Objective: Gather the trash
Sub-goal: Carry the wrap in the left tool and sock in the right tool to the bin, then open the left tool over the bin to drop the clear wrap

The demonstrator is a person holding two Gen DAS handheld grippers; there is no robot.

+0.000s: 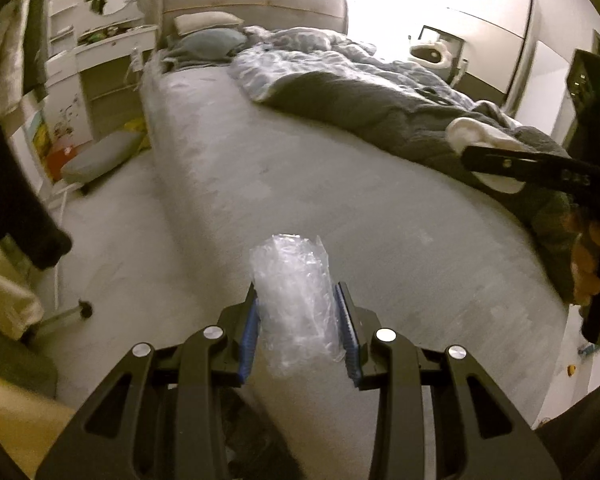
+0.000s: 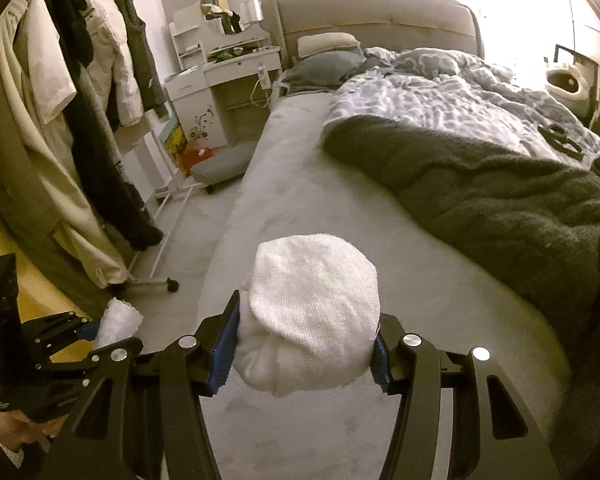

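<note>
Both sets of jaws pinch trash: left gripper (image 1: 298, 316) a crumpled plastic wrapper (image 1: 294, 300), right gripper (image 2: 304, 344) a white wad (image 2: 312, 312).

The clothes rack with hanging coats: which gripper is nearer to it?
Left. The left gripper, clamping crumpled plastic wrap, is on the clothes rack side; the right gripper, holding a white cloth, is farther away.

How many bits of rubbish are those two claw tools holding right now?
2. A crumpled clear plastic wrapper is clamped in the left gripper; a wadded white paper towel is clamped in the right gripper. More rubbish could lie hidden among the bedding.
</note>
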